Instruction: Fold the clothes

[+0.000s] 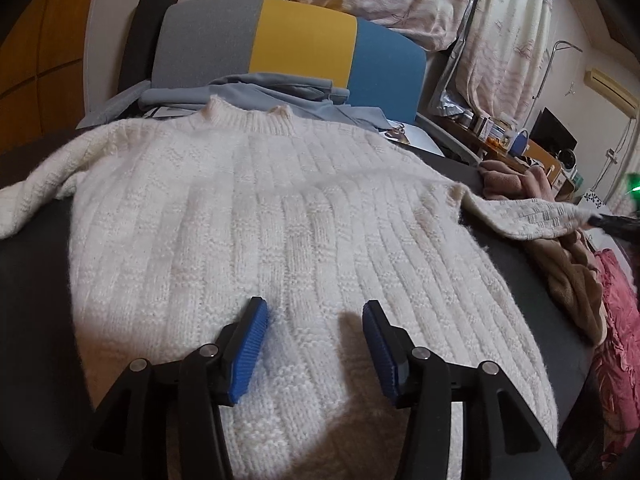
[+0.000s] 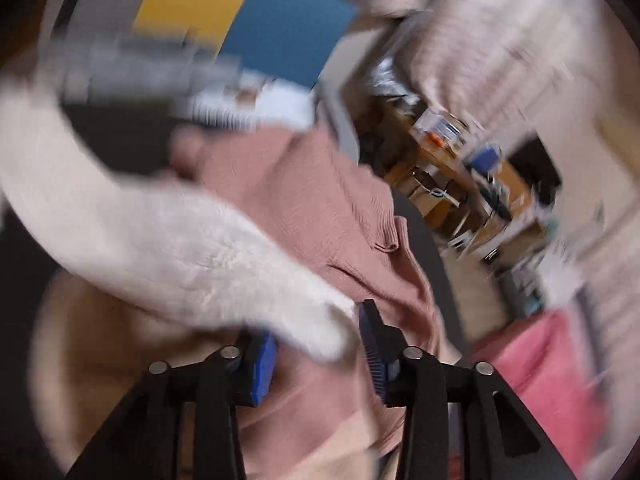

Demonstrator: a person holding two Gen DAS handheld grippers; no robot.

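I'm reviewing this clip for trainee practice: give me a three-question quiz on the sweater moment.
1. True or false: the white sweater lies spread flat, collar away from the left gripper.
2. Which sleeve end sits between the right gripper fingers? A) white sweater's B) pink garment's C) grey-blue garment's
3. Fill in: the left gripper's fingers hover over the sweater's ____ end.

Key: 1 true; 2 A; 3 bottom (hem).
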